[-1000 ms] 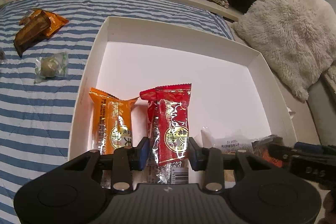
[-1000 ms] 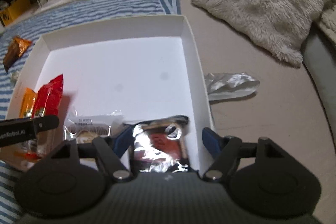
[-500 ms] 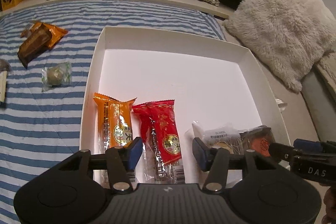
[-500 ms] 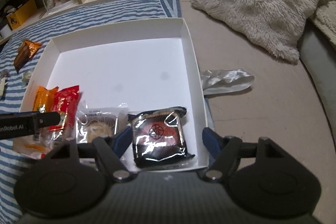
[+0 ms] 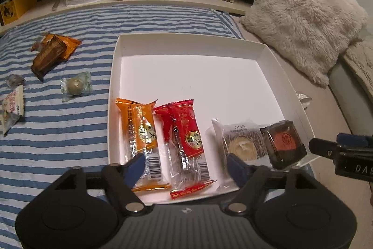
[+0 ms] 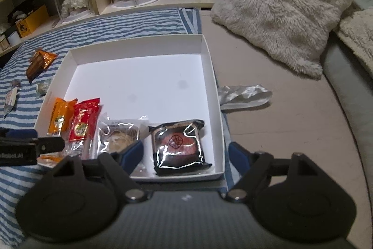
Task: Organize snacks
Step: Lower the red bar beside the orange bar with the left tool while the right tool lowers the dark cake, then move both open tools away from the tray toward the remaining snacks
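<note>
A shallow white box (image 5: 186, 43) (image 6: 209, 67) lies on the striped bedspread. Along its near side lie an orange packet (image 5: 139, 127) (image 6: 59, 117), a red packet (image 5: 186, 132) (image 6: 84, 119), a clear-wrapped pastry (image 5: 242, 144) (image 6: 119, 134) and a dark-wrapped cake (image 5: 284, 144) (image 6: 178, 145). My left gripper (image 5: 186, 166) hangs open just above the red packet's near end, holding nothing. My right gripper (image 6: 185, 155) is open over the near edge by the dark cake, empty.
Loose snacks lie left of the box on the bedspread: a brown and orange packet (image 5: 53, 53), a round wrapped sweet (image 5: 75, 85) and a white wrapper (image 5: 11, 106). A silver wrapper (image 6: 244, 96) lies right of the box. A fluffy pillow (image 6: 279, 4) and shelves stand behind.
My left gripper let go of the red packet, which now lies in the box, and opened wide. Both grippers drew back and up from the box.
</note>
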The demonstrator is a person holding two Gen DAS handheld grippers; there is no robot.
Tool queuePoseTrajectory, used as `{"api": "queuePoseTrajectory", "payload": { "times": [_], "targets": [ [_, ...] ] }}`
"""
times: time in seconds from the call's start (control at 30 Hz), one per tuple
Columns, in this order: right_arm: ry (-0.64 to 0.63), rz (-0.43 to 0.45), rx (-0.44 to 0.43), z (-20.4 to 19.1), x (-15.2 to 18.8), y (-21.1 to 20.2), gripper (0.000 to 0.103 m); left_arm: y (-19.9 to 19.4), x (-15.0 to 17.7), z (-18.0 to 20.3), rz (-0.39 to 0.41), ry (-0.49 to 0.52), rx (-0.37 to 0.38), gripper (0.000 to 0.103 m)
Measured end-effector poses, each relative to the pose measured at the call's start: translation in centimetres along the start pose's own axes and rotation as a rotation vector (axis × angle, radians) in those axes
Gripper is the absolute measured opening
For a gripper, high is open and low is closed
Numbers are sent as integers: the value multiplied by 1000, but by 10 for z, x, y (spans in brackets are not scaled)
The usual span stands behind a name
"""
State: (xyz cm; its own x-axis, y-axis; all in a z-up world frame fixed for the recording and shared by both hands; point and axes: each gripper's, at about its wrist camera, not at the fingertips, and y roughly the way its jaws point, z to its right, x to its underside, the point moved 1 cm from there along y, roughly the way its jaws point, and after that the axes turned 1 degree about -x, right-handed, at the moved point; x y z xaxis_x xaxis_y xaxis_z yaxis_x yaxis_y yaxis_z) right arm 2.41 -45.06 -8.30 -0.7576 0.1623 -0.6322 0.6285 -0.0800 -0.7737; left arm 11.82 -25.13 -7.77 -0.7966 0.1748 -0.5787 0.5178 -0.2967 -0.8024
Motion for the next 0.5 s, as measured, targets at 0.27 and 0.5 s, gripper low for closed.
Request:
{"api": "queuePoseTrajectory", "payload": {
  "times": [0.27,0.5],
  "targets": [
    [-25,36,27,-6,5,-19,102,-23,8,-5,20,42,-7,103],
    [-41,71,39,-14,6,-37,102,-46,11,-17,35,53,-14,103]
  ]
}}
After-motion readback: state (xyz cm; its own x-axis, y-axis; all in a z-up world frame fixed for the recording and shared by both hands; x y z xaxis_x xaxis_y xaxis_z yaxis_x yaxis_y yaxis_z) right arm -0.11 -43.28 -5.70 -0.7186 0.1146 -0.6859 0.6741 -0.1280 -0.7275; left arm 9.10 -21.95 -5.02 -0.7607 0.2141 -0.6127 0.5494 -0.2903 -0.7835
